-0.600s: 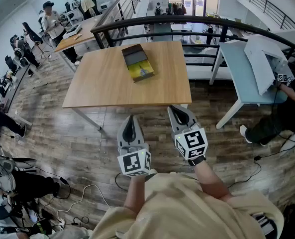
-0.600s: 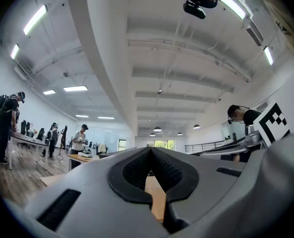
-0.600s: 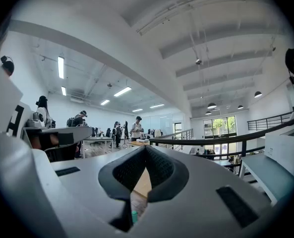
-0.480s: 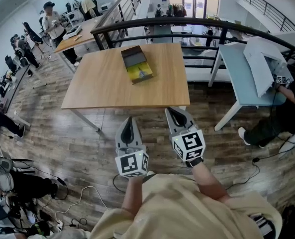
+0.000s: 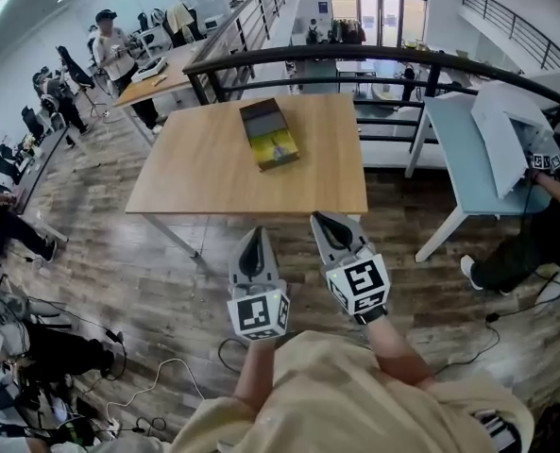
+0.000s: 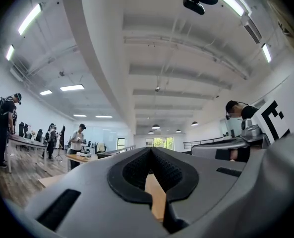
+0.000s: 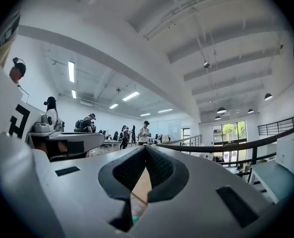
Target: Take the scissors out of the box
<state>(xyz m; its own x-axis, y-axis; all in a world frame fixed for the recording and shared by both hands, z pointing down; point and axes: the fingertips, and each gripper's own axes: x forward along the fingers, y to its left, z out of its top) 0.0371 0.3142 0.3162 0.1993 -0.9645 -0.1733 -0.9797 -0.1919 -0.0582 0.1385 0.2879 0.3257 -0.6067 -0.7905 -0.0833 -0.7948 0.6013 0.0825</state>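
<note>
- A cream top (image 5: 355, 399) fills the bottom of the head view, with both forearms reaching forward out of it.
- The left tool (image 5: 252, 233) hangs over the plank floor (image 5: 138, 262), just short of the tabletop's near edge. Its jaws are closed tip to tip with nothing between them (in the left gripper view (image 6: 150, 150) only a sliver of pale wood shows through the gap behind the meeting pads).
- The right tool (image 5: 323, 218) sits just beside it, its tip a little closer to that edge. In the right gripper view (image 7: 146, 148) its jaws are likewise shut and empty.
- The wooden tabletop (image 5: 204, 173) lies ahead of both tools.
- The box (image 5: 270, 133) rests on the tabletop's far half, near the middle, dark at its far end and yellow-green at its near end, well apart from both tools. The scissors cannot be made out.
- A dark curved railing (image 5: 355, 55) runs behind the tabletop.
</note>
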